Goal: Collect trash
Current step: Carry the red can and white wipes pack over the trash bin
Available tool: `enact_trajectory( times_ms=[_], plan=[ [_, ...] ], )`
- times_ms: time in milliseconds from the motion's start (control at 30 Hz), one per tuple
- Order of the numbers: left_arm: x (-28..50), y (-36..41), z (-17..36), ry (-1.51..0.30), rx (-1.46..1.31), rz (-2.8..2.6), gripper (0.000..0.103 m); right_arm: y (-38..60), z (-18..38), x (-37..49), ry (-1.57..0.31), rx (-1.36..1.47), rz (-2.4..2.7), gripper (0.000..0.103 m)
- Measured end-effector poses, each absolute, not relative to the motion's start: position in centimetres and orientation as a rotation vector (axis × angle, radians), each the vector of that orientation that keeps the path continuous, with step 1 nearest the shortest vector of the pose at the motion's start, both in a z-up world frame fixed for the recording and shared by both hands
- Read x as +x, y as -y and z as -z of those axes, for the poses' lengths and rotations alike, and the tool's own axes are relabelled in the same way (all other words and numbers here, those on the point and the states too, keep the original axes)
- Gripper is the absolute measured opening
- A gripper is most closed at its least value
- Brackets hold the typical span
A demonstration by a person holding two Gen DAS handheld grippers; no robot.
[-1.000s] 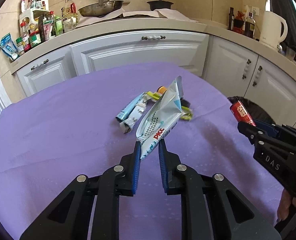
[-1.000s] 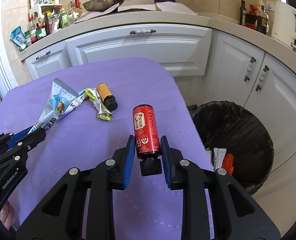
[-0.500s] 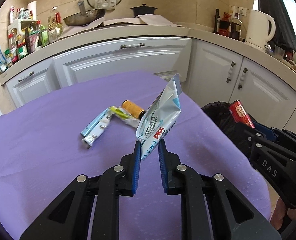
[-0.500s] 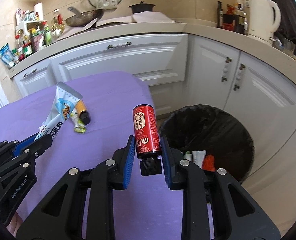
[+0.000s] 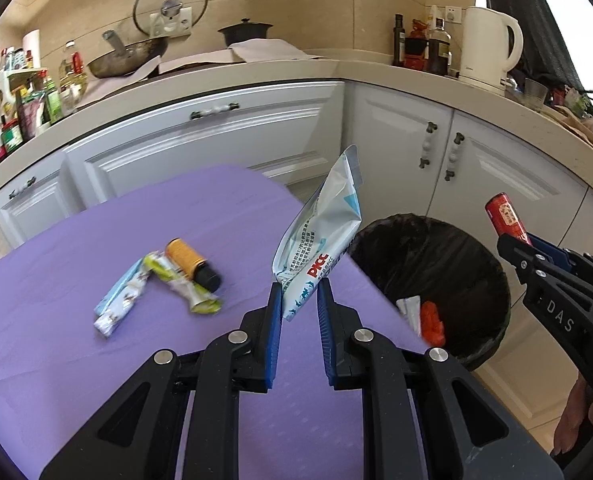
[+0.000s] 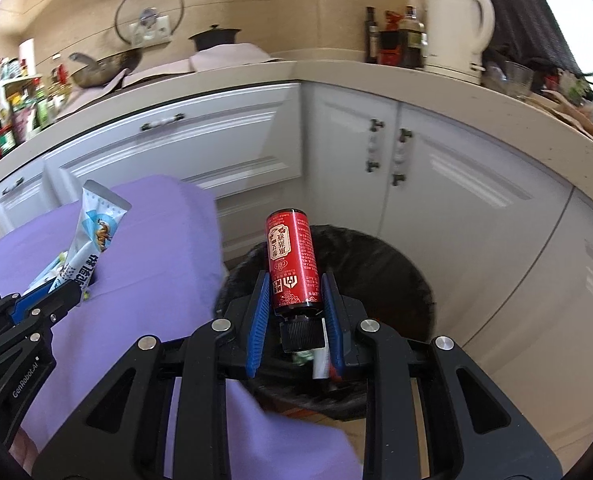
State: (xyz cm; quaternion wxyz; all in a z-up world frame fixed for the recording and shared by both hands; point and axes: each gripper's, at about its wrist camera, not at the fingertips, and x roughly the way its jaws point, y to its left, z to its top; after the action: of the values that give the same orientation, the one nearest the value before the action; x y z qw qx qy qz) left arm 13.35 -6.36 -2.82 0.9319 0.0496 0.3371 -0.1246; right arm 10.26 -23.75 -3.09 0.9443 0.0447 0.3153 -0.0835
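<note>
Right tongs (image 6: 294, 312) clamp a stiff, slippery red cylindrical bottle (image 6: 293, 258) low on its body above the black-lined bin (image 6: 396, 264). Left tongs (image 5: 299, 304) pinch a light, floppy foil pouch (image 5: 320, 236) by its bottom corner over the purple tabletop (image 5: 76, 320).

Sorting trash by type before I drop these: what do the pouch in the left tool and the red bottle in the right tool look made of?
Pouch: thin glossy printed plastic film, likely foil-lined; it creases and shines.
Red bottle: rigid, glossy red printed label, ribbed black cap that looks plastic; body material under the label unclear.
</note>
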Motion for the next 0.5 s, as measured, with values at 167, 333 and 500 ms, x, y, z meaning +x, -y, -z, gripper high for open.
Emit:
enact_trajectory(
  times_ms=[167, 333, 500],
  plan=[
    [14.4, 8.8, 2.9, -0.69, 0.111, 0.278, 0.018, 26.0, 3.3, 10.9, -0.636, 0.102, 0.208, 0.025],
    [15.5, 10.9, 3.3, -0.702, 0.116, 0.293, 0.018, 27.2, 3.5, 11.3, -0.634, 0.114, 0.229, 0.025],
    [16.4, 12.6, 3.7, -0.714, 0.123, 0.306, 0.018, 28.1, 3.8, 11.9, -0.634, 0.12, 0.243, 0.025]
  ],
)
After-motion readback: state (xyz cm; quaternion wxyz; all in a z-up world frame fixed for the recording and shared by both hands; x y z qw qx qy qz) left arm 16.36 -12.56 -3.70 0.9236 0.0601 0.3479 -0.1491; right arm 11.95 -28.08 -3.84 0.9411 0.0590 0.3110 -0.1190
